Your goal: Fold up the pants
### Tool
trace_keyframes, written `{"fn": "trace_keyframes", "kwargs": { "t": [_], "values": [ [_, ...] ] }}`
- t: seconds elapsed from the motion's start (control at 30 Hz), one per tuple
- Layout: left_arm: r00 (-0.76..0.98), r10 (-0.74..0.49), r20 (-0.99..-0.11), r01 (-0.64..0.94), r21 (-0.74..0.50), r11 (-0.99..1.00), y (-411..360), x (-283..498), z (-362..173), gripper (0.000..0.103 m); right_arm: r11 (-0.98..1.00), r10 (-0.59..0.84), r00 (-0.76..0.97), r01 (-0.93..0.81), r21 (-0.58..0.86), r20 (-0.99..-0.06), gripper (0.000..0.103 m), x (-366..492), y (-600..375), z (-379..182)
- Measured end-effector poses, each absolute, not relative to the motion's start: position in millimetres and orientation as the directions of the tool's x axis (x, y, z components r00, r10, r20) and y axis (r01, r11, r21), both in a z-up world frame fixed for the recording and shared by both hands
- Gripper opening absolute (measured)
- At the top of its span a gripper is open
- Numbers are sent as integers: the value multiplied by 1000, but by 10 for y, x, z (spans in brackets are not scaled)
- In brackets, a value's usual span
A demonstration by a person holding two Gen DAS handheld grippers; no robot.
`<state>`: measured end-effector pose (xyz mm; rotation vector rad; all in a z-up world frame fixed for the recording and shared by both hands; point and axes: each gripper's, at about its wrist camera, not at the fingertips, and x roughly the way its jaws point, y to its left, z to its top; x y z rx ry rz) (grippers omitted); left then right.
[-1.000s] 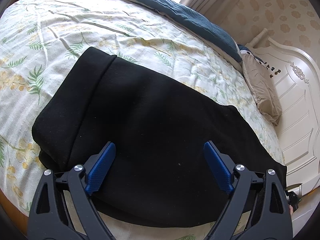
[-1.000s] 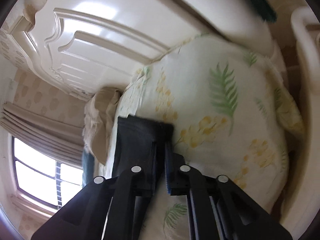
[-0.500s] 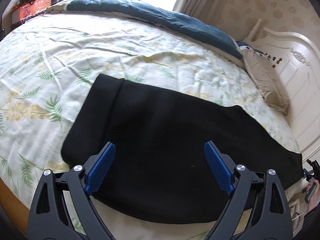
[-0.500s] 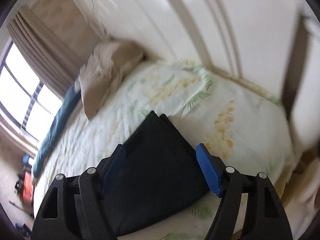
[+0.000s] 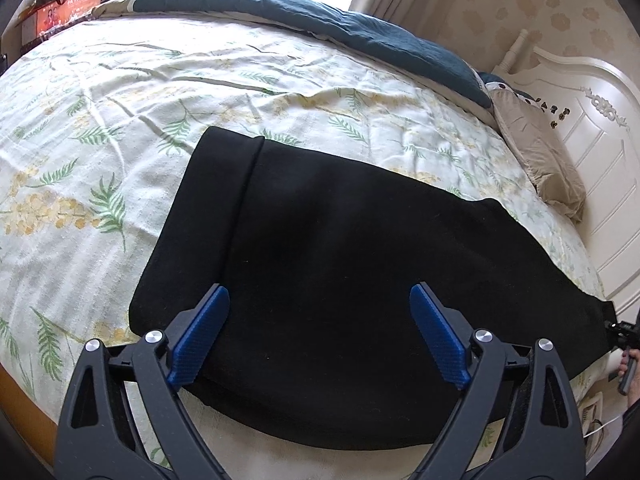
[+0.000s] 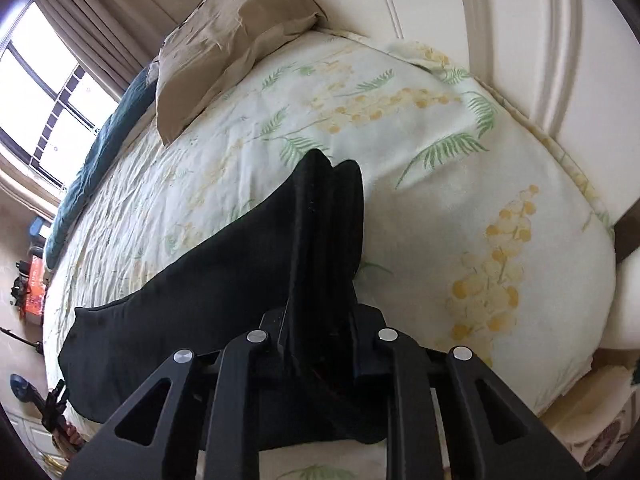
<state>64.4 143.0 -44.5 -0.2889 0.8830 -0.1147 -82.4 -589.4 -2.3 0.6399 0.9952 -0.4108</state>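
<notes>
the pants (image 5: pixel 360 272) are plain black, no pattern. the bedsheet (image 5: pixel 120 128) beneath is pale cream, printed with green fern fronds and yellow blossom clusters — the same print shows in the right wrist view (image 6: pixel 460 208). the left gripper (image 5: pixel 320 336) has a black frame and bright blue finger pads (image 5: pixel 200 336); the right gripper (image 6: pixel 320 320) shows only black. a dark teal blanket (image 5: pixel 340 24), a beige pillow (image 5: pixel 540 160) and a glossy white headboard (image 5: pixel 600 140) — behind it, tan wallpaper (image 5: pixel 540 0) with a paler floral motif.
</notes>
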Motion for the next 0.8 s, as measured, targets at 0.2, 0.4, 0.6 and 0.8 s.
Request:
{"fn": "trace_keyframes", "kwargs": {
  "t": [0.2,0.4,0.6,0.8],
  "values": [
    [633,-205,-747,-4,-268,964,1388,653,-456,95,739,-20,591,552,387,-806,19,-911,-5694,386],
    [636,-231,-737,-3,-301,953,1428,649,-454,95,745,-13,679,496,446,-734,18,-863,-5411,896],
    [634,-253,-731,-1,-328,945,1468,664,-455,95,807,65,729,364,466,-682,18,-548,-4840,1312],
    [634,-253,-730,12,-318,948,1466,662,-462,95,848,152,750,235,474,-643,18,-230,-4168,1483]
  ]
}}
